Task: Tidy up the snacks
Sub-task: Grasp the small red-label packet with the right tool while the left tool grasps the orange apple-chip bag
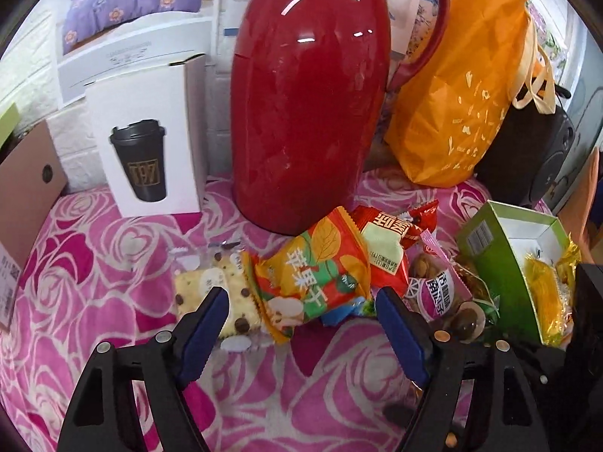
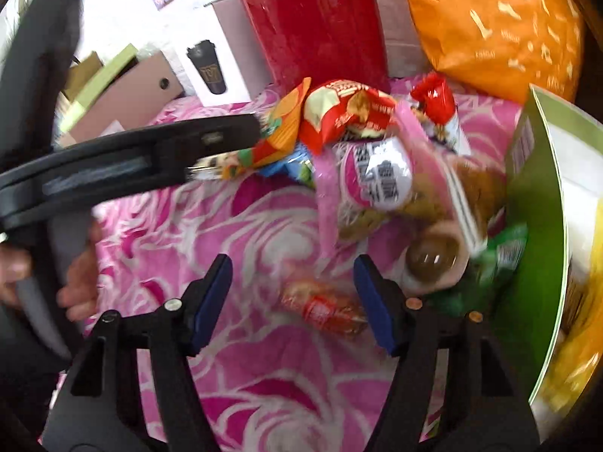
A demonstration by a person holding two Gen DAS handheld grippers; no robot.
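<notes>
Left wrist: orange snack packet [image 1: 316, 271] just beyond wide-open, empty left gripper [image 1: 301, 301] fingers [image 1: 211, 309].

One red thermos [image 1: 305, 105], one orange bag [image 1: 463, 94], one green box [image 1: 501, 263], two white boxes [image 1: 150, 143].

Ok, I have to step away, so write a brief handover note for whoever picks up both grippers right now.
Left gripper: open, empty, hovering before the orange-green snack packet.
Right gripper: open, empty, above a small red-wrapped snack on the pink cloth.
Green box, on the right, holds a yellow packet.
Loose beside it: chocolate-chip cracker pack, red packets, pink nut bag.
Done: one packet boxed. Left: the loose snacks, presumably into the box.
</notes>
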